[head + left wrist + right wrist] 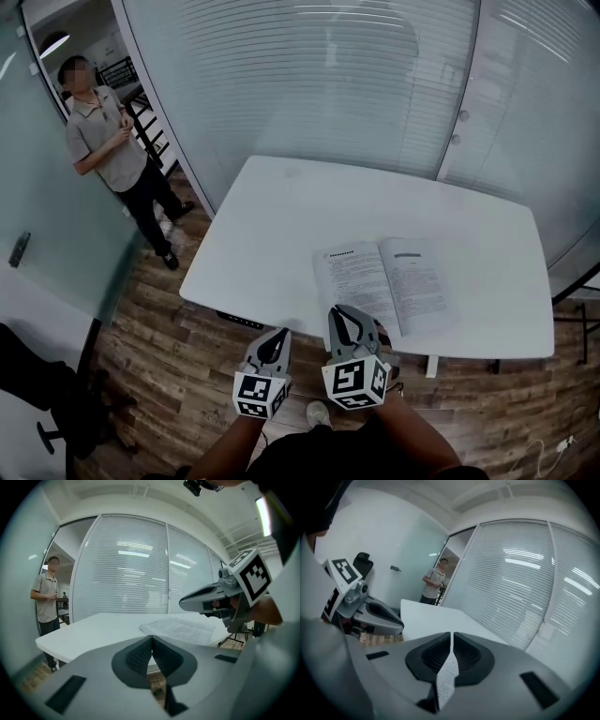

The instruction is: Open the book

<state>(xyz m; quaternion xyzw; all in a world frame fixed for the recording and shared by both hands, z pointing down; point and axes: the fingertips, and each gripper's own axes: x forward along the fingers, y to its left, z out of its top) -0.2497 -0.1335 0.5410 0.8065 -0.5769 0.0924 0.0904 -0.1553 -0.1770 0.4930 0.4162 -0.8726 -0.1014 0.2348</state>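
Book [384,281] lies open & flat on the white table [281,234], towards its near right edge, printed pages up, spine running away from the person.

R gripper [347,319] sits at the book's near edge, by the bottom of the left-hand leaf. Its jaws are clenched on a page [446,679]: the right gripper view shows a thin strip of printed paper (seen nearly edge-on) pinched in the slit btwn the dark pads.

L gripper [277,339] hovers just beside it, off the table's near edge, over the wood floor [169,347]. Jaws are pressed together w/ nothing btwn them, pads meeting in a straight line.

A person [105,141] in a grey shirt stands well apart, beyond the table's far left corner near a glass door. Slatted blinds [328,84] cover the glass wall behind the table.
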